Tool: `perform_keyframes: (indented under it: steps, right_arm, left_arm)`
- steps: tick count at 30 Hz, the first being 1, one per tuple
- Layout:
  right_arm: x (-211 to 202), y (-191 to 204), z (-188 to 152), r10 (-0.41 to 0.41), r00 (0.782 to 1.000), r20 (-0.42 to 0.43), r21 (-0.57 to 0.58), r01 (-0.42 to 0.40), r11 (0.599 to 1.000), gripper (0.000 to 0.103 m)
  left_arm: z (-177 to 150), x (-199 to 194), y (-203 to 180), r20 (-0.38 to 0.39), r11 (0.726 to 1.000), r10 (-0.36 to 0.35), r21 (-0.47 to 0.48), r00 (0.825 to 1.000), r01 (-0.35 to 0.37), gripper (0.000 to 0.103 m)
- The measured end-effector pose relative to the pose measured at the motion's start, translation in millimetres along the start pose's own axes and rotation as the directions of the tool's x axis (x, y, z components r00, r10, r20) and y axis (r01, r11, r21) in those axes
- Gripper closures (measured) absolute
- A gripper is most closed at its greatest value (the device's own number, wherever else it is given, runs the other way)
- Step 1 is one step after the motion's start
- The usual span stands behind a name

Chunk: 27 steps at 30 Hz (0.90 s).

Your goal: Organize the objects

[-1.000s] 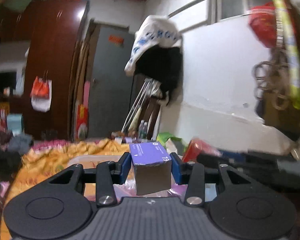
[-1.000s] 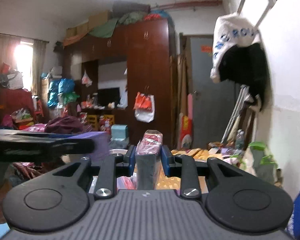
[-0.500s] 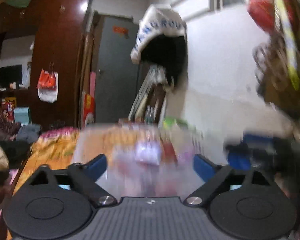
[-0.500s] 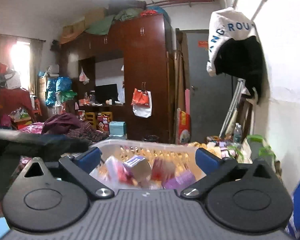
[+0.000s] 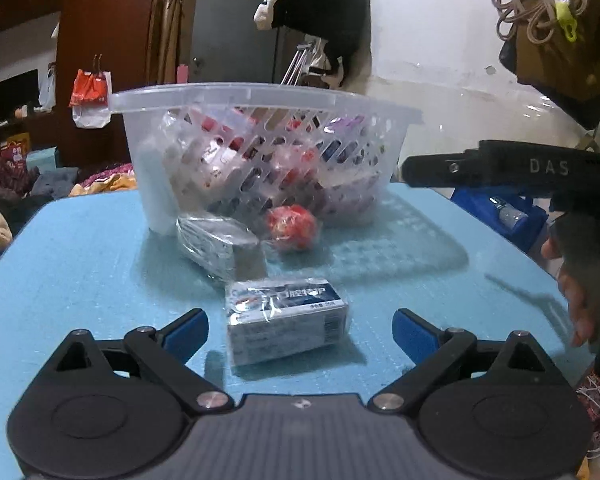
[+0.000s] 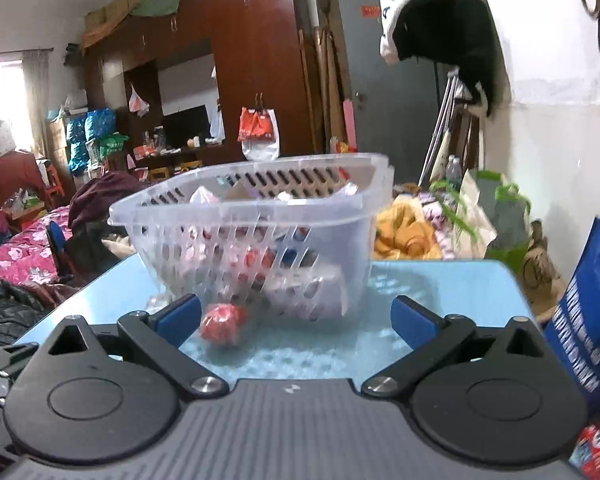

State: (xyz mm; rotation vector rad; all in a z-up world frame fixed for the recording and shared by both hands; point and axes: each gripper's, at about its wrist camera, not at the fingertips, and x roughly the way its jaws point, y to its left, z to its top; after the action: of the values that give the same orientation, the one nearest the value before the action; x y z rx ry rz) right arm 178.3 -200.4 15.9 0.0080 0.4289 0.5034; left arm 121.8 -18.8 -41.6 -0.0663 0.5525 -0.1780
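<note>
A clear slotted basket (image 5: 228, 98) (image 6: 236, 210) with several wrapped packets inside stands on the light blue table (image 5: 80, 248) (image 6: 440, 276). In front of it lie a wrapped white-and-blue box (image 5: 286, 320), a wrapped grey box (image 5: 218, 246) and a red wrapped ball (image 5: 292, 226) (image 6: 222, 322). My left gripper (image 5: 300, 332) is open, low over the table, with the white-and-blue box between its blue pads but untouched. My right gripper (image 6: 296, 318) is open and empty, facing the basket, the red ball just inside its left pad. It shows as a black bar (image 5: 512, 170) at the right of the left wrist view.
A person's hand (image 5: 576, 292) holds the right gripper's handle. A blue bag (image 6: 588, 312) stands off the table's right edge. Bedding, clothes and bags crowd the floor beyond the table; a dark wooden wardrobe (image 6: 256, 60) and a grey door (image 6: 384, 80) stand behind.
Both grippers held boxes a second ago, the left a purple-topped one, the right a wrapped packet. Both opened over the basket, the items dropped in, and both grippers sank toward the table.
</note>
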Motion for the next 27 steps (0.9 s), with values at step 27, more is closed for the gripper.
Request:
perform_keyframes:
  steps: [27]
  right_arm:
    - [84, 50, -17, 0.066, 0.982, -0.178, -0.023, -0.072, 0.997, 0.028]
  left_arm:
    - [-17, -29, 53, 0.158, 0.991, 0.074, -0.124, 0.985, -0.055, 0.033]
